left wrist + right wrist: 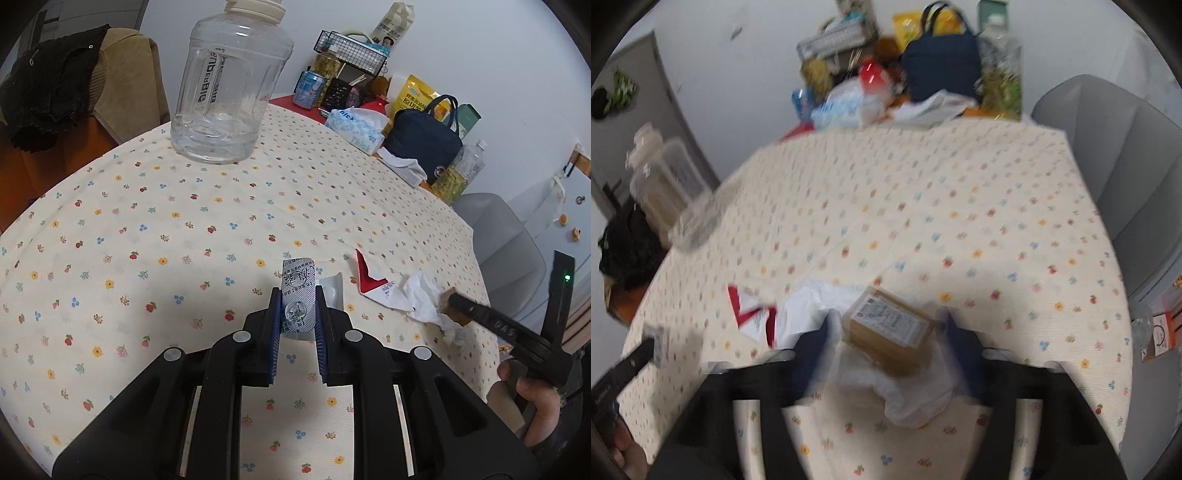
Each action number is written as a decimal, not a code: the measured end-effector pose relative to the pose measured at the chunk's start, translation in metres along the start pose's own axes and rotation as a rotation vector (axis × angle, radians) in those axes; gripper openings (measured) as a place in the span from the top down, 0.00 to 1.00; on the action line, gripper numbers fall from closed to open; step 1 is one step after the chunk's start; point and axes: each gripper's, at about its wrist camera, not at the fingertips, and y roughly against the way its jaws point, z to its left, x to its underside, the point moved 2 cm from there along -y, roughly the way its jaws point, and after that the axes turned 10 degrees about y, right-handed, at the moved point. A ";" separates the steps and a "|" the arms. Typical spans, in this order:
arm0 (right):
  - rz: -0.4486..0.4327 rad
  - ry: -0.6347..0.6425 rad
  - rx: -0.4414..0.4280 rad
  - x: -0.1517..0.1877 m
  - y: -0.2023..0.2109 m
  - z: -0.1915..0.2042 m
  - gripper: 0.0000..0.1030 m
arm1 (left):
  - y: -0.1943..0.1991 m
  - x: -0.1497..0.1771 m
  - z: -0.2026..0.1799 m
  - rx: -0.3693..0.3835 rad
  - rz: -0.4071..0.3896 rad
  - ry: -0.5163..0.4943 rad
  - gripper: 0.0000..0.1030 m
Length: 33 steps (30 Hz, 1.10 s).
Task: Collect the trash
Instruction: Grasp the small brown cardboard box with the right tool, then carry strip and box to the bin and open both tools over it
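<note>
The left gripper [298, 295] had its jaws clamped on a silver blister pack [298, 295], the foil strip standing upright between the blue pads and poking out toward 12 o'clock. Just behind it, at about 1 o'clock, a white plastic piece [334, 290] lay on the floral tablecloth [147, 229]. Further toward 2 o'clock sat a torn red-and-white wrapper [371, 280], with a crumpled white tissue [428, 301] touching its right edge.

Over on the right wrist view, everything was smeared with blur. The right gripper [886, 328] had its 2 jaws apart, straddling a small tan cardboard box [888, 326] with a printed label on top; whether the pads touched the box, I couldn't tell. The box rested on the tissue [912, 395], wrapper [753, 317] at 9 o'clock of it.

A big clear water jug [229, 85] stood far back at 11 o'clock, and a dark blue bag [424, 144] sat among clutter at 1 o'clock.
</note>
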 end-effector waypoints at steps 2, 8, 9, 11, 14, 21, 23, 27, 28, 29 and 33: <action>-0.018 0.010 -0.002 0.002 0.004 0.003 0.49 | 0.001 0.001 -0.001 0.000 0.001 -0.002 0.84; -0.062 0.040 0.003 0.012 0.026 0.007 0.49 | 0.004 0.005 -0.008 0.007 -0.002 -0.014 0.84; -0.064 0.035 -0.001 0.014 0.029 0.005 0.49 | 0.004 0.005 -0.009 0.009 -0.002 -0.016 0.84; -0.066 0.029 -0.007 0.017 0.037 0.001 0.48 | 0.005 0.007 -0.015 0.018 -0.001 -0.024 0.84; -0.074 -0.001 -0.045 0.027 0.051 -0.007 0.48 | 0.007 0.010 -0.023 0.036 -0.001 -0.029 0.84; -0.124 -0.033 -0.064 0.047 0.094 -0.026 0.48 | 0.012 0.023 -0.057 0.106 0.013 -0.064 0.84; -0.140 -0.046 -0.064 0.052 0.106 -0.033 0.48 | 0.016 0.027 -0.070 0.128 0.013 -0.084 0.84; -0.178 -0.075 -0.060 0.064 0.131 -0.045 0.48 | 0.022 0.035 -0.094 0.169 0.016 -0.118 0.84; -0.186 -0.078 -0.054 0.066 0.136 -0.048 0.48 | 0.024 0.038 -0.100 0.179 0.019 -0.129 0.84; -0.194 -0.086 -0.052 0.069 0.142 -0.052 0.48 | 0.024 0.040 -0.107 0.188 0.022 -0.139 0.84; -0.216 -0.134 -0.045 0.087 0.165 -0.071 0.48 | 0.026 0.055 -0.135 0.233 0.044 -0.186 0.84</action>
